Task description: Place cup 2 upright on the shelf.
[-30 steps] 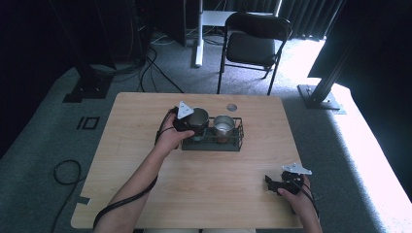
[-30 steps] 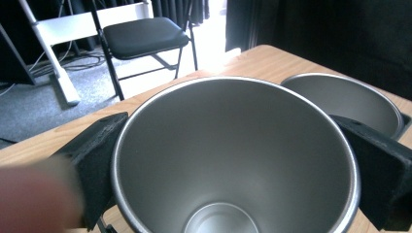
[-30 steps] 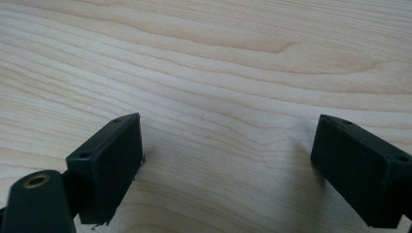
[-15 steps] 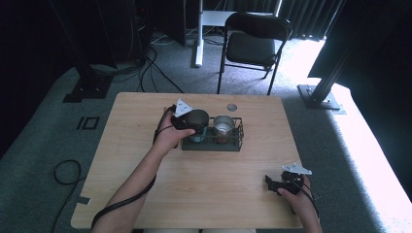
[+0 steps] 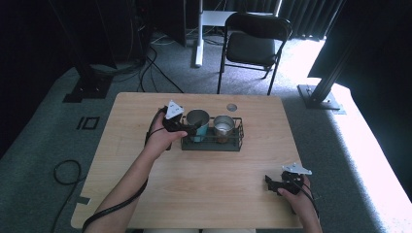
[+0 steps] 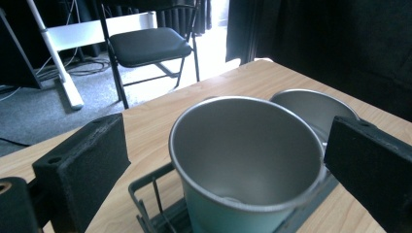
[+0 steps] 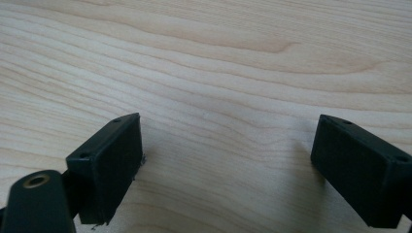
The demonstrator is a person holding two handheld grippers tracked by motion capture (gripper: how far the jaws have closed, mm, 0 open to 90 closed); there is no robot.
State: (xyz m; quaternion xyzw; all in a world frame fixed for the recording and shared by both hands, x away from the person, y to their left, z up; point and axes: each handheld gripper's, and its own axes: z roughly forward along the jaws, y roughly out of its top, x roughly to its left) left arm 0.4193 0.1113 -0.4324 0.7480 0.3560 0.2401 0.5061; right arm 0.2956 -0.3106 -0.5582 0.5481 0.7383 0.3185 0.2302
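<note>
A black wire rack (image 5: 212, 143) stands at the middle of the wooden table (image 5: 204, 194) and holds two metal cups. The teal-sided cup (image 5: 197, 119) is at the rack's left end, and a steel cup (image 5: 224, 125) is beside it on the right. My left gripper (image 5: 191, 127) is at the teal cup's left side. In the left gripper view it (image 6: 233, 145) is open, its pads (image 6: 82, 165) wide on either side of the teal cup (image 6: 248, 160); the steel cup (image 6: 311, 107) is behind. My right gripper (image 5: 269, 182) is near the table's front right, open (image 7: 228, 150) over bare wood.
A small round grey disc (image 5: 231, 107) lies in the table top behind the rack. Beyond the far edge a black folding chair (image 5: 257, 46) stands on carpet, with a white desk leg (image 5: 198, 34) and cables to its left. Black stand feet flank the table.
My left gripper has shifted slightly left, back from the teal cup. The cups, the rack and my right gripper have stayed where they were.
</note>
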